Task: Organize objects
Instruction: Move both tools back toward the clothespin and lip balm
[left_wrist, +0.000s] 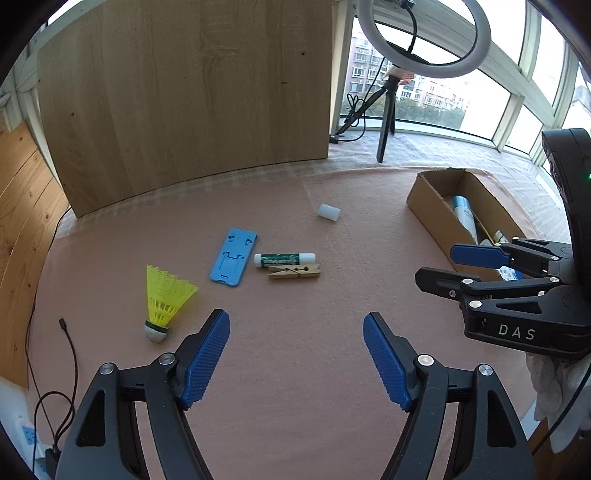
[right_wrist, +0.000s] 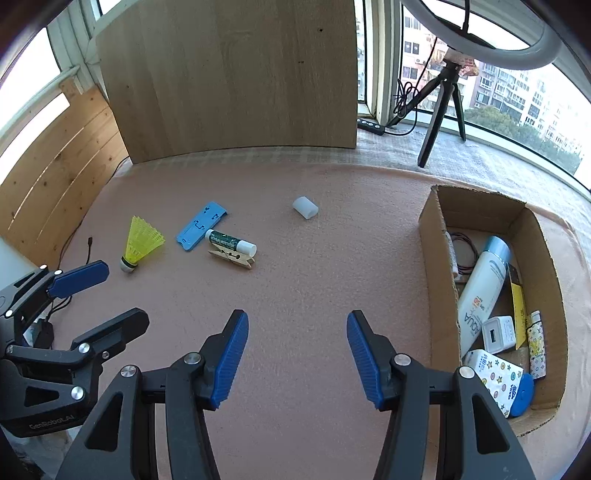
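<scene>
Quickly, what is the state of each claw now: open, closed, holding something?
Left claw: open, holding nothing.
Right claw: open, holding nothing.

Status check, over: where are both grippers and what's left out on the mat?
Left gripper and right gripper open, empty. Yellow plastic shuttlecock, blue plastic phone stand, green-white glue stick, wooden clothespin, white cap outside cardboard box. Path unobstructed.

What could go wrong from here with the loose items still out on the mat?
1. The glue stick lies touching the clothespin, so closing on one may drag or flick the other.
2. The shuttlecock rests tilted on its cork; its light skirt could roll away or crush.
3. The cardboard box is already crowded, so further drops may land on its contents.

Both the left tongs and right tongs are open and empty.
</scene>
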